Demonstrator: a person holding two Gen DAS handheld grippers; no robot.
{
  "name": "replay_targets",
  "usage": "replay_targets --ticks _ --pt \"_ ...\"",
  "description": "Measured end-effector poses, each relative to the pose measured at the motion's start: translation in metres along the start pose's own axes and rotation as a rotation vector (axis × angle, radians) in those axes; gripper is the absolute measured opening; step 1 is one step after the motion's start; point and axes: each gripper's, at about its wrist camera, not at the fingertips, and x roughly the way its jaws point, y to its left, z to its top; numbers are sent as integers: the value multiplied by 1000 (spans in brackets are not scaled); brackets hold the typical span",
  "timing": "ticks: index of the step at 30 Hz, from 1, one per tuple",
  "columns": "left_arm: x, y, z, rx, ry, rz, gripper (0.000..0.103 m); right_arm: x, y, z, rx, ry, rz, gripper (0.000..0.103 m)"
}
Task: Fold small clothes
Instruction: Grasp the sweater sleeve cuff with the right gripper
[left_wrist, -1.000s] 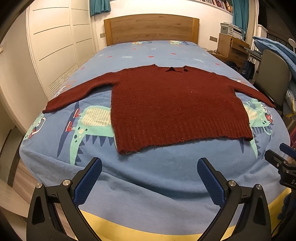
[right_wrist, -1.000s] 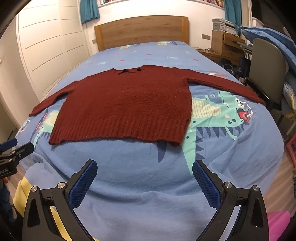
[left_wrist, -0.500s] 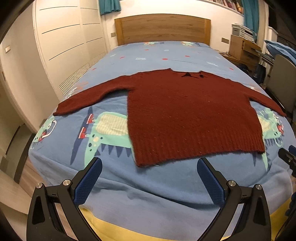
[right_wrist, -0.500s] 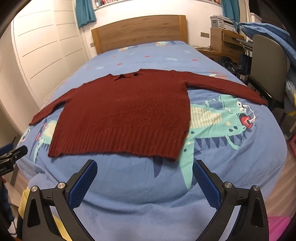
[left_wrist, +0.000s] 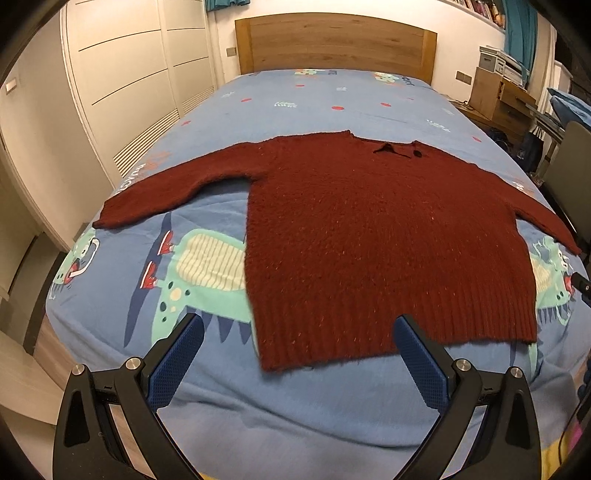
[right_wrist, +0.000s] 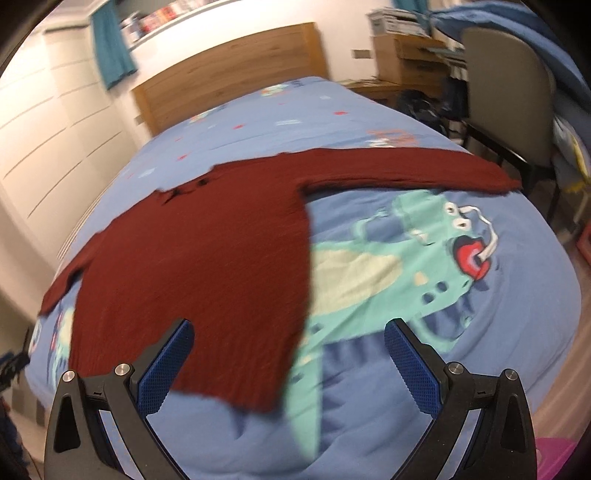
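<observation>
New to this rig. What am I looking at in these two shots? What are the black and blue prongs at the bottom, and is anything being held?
There is no robot here: a person carries a hand-held two-finger gripper in each hand, each with a fisheye camera looking forward along its fingers. One picture is from the left gripper, the other from the right gripper; the right view is motion-blurred. The prongs are the black fingers with blue textured pads.

On the bed's blue dinosaur-print cover lies a dark red knitted sweater, flat, with both sleeves spread out.

Both grippers are open and hold nothing. Each hovers near the sweater's ribbed hem.
</observation>
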Motion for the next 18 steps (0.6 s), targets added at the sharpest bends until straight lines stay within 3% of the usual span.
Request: replay_targets --ticks 11,18 --pt "31 -32 25 31 50 0 101 66 -136 69 208 -3 -98 102" --pt "51 -41 34 18 86 -15 101 101 -217 96 416 0 -107 98"
